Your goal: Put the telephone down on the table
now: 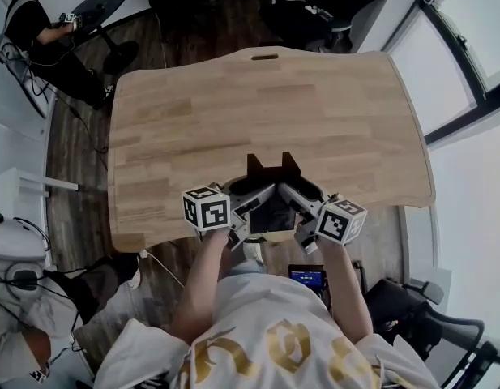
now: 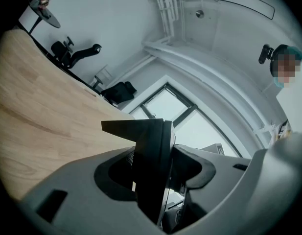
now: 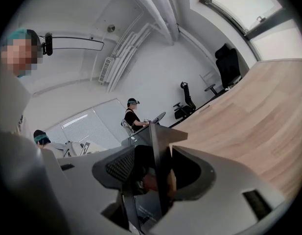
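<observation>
The telephone [image 1: 272,211] is a flat black unit with a black stand that points away from me. It hangs between my two grippers, over the near edge of the wooden table [image 1: 258,112]. My left gripper [image 1: 248,203] grips its left side and my right gripper [image 1: 301,204] its right side. In the left gripper view the telephone [image 2: 151,165] shows as a thin black panel, edge-on and clamped between the left gripper's [image 2: 158,173] grey jaws. The right gripper view shows the same panel [image 3: 158,160] pinched in the right gripper [image 3: 153,173]. Its underside is hidden.
The tabletop has a slot handle [image 1: 264,56] at its far edge. A person [image 1: 35,27] sits at a small round black table [image 1: 100,2] at the far left. Black office chairs [image 1: 318,6] stand beyond the table. Windows [image 1: 468,47] run along the right.
</observation>
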Available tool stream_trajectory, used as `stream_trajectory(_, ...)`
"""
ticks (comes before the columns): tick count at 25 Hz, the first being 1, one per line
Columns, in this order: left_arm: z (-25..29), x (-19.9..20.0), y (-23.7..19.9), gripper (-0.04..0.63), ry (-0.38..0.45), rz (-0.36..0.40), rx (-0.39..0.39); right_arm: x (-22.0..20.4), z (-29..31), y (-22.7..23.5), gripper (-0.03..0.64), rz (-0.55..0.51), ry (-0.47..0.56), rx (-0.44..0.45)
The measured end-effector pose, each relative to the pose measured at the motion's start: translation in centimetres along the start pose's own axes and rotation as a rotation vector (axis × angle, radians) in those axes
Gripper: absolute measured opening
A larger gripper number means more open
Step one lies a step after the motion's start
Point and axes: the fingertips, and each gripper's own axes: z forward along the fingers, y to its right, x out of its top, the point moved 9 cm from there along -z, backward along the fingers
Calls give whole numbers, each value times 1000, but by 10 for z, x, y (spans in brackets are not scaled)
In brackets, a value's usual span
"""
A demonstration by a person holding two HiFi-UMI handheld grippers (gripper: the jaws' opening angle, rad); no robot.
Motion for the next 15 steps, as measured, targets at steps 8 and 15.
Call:
stream_trajectory(8,12,30,-7,219,-23,40,-24,21,13,5,233,-4,46,-12)
stream_trajectory(15,10,36,-2,219,21,41,-23,33,14,0,233,-32,41,12)
